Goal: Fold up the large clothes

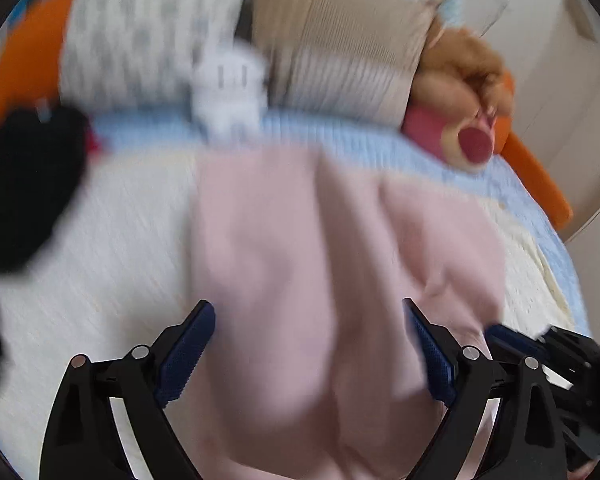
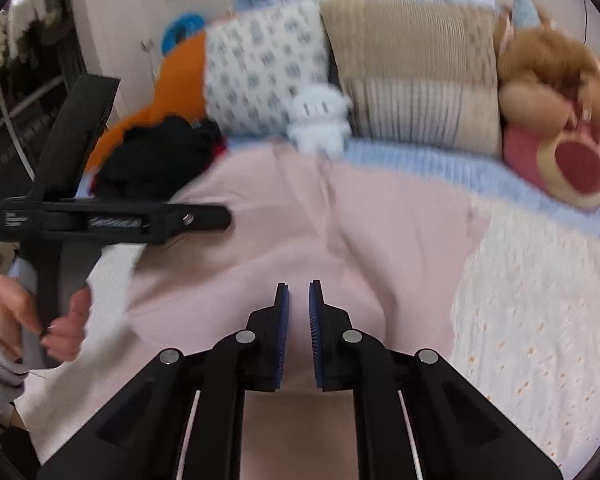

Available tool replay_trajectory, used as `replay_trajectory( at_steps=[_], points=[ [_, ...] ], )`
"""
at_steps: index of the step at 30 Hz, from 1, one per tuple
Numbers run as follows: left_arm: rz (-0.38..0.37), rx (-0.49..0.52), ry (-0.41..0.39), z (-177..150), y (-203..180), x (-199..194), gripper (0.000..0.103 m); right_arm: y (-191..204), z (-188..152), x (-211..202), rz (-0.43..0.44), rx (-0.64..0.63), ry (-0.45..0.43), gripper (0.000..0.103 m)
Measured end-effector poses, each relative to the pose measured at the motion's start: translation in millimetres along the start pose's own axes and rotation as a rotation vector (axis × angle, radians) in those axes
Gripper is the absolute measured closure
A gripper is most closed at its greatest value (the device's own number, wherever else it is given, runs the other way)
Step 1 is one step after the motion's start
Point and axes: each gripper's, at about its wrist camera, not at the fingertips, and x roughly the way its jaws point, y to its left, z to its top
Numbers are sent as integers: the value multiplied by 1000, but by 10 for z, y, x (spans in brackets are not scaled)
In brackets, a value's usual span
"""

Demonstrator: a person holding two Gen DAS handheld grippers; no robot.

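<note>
My left hand-held gripper [image 1: 308, 344] gapes wide over the pink garment [image 1: 320, 260] — my right hand-held gripper [image 2: 299, 308] is nearly closed, a narrow gap above the cloth.

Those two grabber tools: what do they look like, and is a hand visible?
Both are black plastic with silver round pins at the joints. The left gripper and right gripper have dark blue, bumpy pads inside. A bare hand with a light grey cuff shows.

Pink garment [image 2: 300, 216] soft matt cloth; bedspread [image 2: 540, 320] knitted, textured.
</note>
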Motion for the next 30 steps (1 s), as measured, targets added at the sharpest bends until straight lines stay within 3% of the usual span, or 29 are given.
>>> replay_trajectory(
  at_steps=[2,3,5,8,10,12,16,20,23,25,27,30],
  points=[
    [-20,-9,82,-230,8,261,12,-139,-164,211,-42,8,48,96],
    [11,18,107,-356,-21,391,12,-211,-243,302,-60,17,74,103],
    [60,66,99,-525,-87,537,10,-381,-454,515,-70,42,128,103],
    [132,120,112,-548,-237,619,3,-408,-574,570,-77,43,105,103],
    [117,119,128,-512,-272,553,4,-293,-519,517,-121,-10,112,103],
    [45,88,92,-522,-276,266,4,-218,-431,366,-100,-38,86,99],
    [-38,125,-62,-518,-408,-484,4,-184,-114,-134,-37,-17,-86,98],
    [-91,172,-176,-165,-514,-791,4,-348,229,-88,-34,31,-123,98],
    [-43,148,-162,246,-433,-470,4,-553,394,164,-78,63,-111,99],
    [-11,96,-98,367,-256,-112,4,-763,443,390,-113,100,-98,103],
    [-40,14,-3,492,-49,334,4,-1009,452,662,-164,124,-68,103],
    [-57,-67,83,343,187,865,4,-1191,422,1035,-249,86,-9,103]
  ],
)
